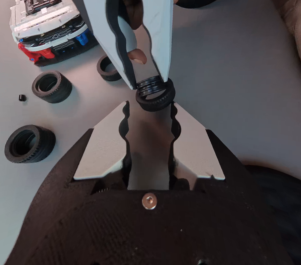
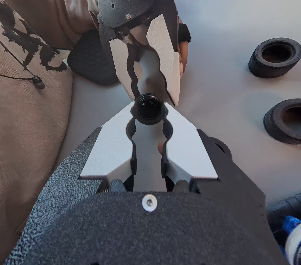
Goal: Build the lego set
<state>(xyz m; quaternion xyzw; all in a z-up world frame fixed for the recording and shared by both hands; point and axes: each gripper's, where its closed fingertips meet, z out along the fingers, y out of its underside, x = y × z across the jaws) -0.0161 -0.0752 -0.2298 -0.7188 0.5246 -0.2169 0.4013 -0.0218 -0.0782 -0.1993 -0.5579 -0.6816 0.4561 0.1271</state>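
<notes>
The car body is seen largely built at the far left of the surface, in white with red and blue parts, but no wheels are fitted to it as far as can be told. Three loose tyres are left lying on the surface without rims, and a small black piece lies near them.

A black ribbed rim is gripped between the tips of the right claw and is set partly into a fourth tyre, which stands on the surface. The rim is not yet seated flush; its ridges stand above the tyre. The left claw is held apart, empty, its tips just beside the tyre.

The tyres are matt black with fine tread; the rim is glossy.
</notes>
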